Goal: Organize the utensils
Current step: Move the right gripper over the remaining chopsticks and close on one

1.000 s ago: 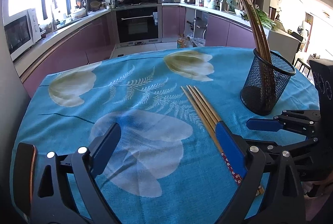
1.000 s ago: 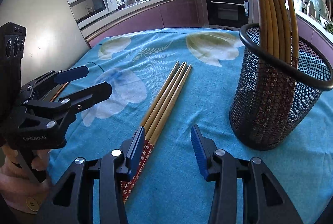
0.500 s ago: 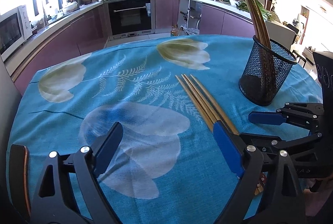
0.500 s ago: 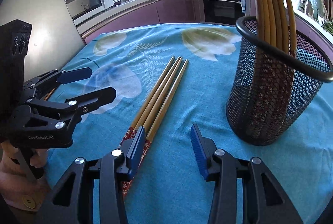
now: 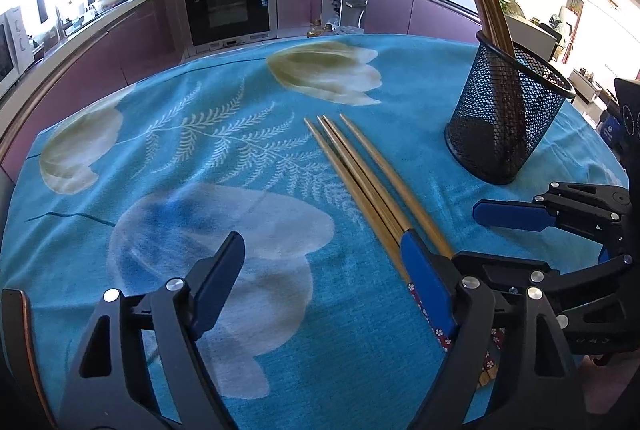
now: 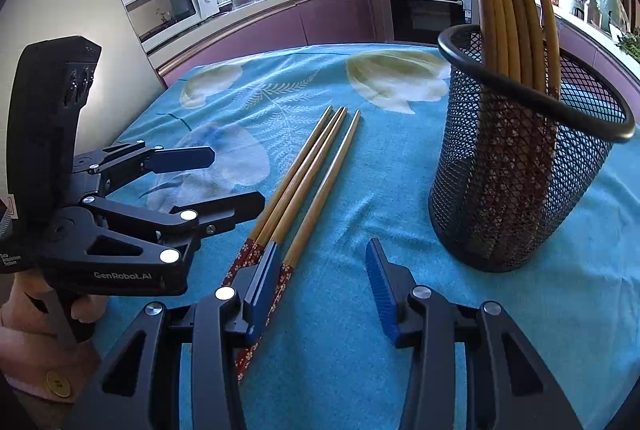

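Observation:
Three wooden chopsticks (image 5: pixel 360 174) with red patterned ends lie side by side on the blue floral tablecloth (image 5: pixel 192 134); they also show in the right wrist view (image 6: pixel 308 186). A black mesh holder (image 6: pixel 516 182) with several chopsticks standing in it sits to their right, also in the left wrist view (image 5: pixel 504 118). My left gripper (image 5: pixel 320 282) is open and empty, low over the cloth, its right finger over the chopsticks' near ends. My right gripper (image 6: pixel 320 286) is open and empty, its left finger over the patterned ends. Each gripper shows in the other's view, left (image 6: pixel 208 178) and right (image 5: pixel 480 234).
The round table stands in a kitchen with purple cabinets, an oven (image 5: pixel 228 6) and a microwave (image 6: pixel 168 2) on the counter behind. The holder stands near the table's right edge.
Both grippers have eased forward and lower toward the chopsticks. The chopsticks and holder have not moved. Both grippers stay open.

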`<control>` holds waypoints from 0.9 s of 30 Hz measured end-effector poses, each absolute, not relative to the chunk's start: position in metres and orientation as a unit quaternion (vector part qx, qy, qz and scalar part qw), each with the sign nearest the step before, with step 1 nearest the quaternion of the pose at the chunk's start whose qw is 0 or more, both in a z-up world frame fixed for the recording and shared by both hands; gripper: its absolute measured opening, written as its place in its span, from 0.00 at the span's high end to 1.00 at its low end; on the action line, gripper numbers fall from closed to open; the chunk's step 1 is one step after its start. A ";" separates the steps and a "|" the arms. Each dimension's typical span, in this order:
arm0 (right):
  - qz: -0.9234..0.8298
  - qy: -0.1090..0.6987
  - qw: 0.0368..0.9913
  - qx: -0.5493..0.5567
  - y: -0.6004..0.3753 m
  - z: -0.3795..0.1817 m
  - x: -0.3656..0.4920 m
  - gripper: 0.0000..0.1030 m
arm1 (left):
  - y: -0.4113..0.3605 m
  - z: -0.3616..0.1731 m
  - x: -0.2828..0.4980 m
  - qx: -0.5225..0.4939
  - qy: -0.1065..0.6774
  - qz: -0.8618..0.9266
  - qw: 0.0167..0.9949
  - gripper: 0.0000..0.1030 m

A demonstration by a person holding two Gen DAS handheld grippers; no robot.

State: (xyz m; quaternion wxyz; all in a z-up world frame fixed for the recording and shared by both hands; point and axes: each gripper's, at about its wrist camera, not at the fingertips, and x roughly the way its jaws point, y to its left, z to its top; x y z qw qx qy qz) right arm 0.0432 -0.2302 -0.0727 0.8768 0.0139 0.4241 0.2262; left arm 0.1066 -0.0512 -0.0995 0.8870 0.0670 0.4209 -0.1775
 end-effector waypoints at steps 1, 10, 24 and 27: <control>0.227 0.424 0.877 0.014 -0.231 -0.073 0.043 0.59 | -0.052 -0.101 0.108 0.067 0.423 -0.179 0.886 0.24; 0.227 0.424 0.877 0.014 -0.231 -0.072 0.042 0.59 | -0.054 -0.106 0.116 0.059 0.434 -0.185 0.880 0.26; 0.226 0.424 0.877 0.013 -0.231 -0.072 0.042 0.59 | -0.055 -0.106 0.119 0.062 0.447 -0.181 0.874 0.42; 0.226 0.424 0.877 0.012 -0.231 -0.072 0.042 0.59 | -0.053 -0.106 0.117 0.059 0.447 -0.183 0.874 0.46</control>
